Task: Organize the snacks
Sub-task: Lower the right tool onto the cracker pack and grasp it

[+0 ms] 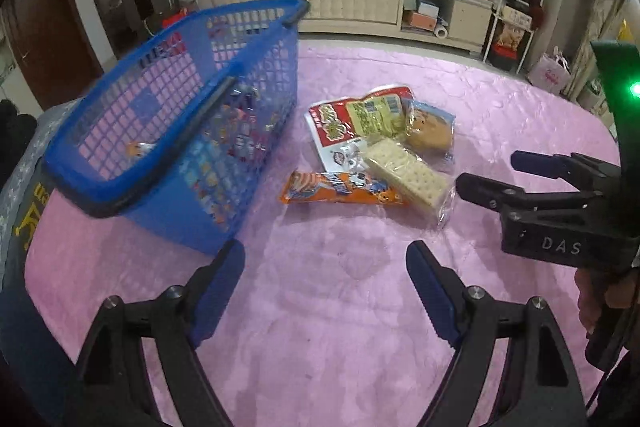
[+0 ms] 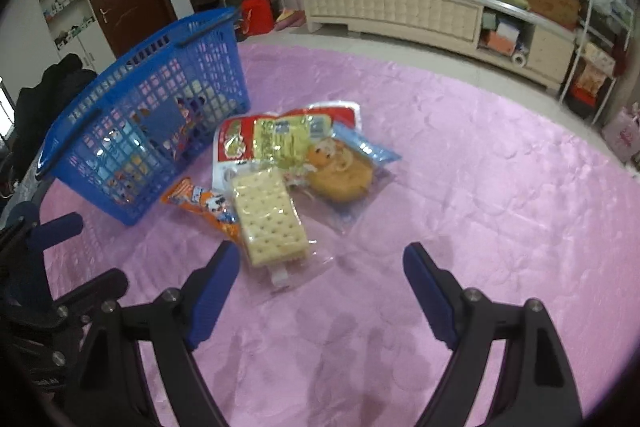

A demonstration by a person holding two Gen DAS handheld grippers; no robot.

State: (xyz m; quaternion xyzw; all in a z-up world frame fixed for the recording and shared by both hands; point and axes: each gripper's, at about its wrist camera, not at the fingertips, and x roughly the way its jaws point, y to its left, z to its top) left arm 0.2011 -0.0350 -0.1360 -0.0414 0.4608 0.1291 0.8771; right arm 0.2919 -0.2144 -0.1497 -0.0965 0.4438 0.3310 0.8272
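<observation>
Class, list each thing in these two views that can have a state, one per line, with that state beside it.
Left gripper: open, empty, above the pink cloth.
Right gripper: open, empty, fingers near the cracker pack.
Blue basket: upright, snacks already inside.
Cracker pack: sealed, lying on top of the pile.
Orange snack packet: lying flat, outside the basket.
Bun packet: sealed, outside the basket.
Red-and-green bag: lying flat, partly covered.
</observation>
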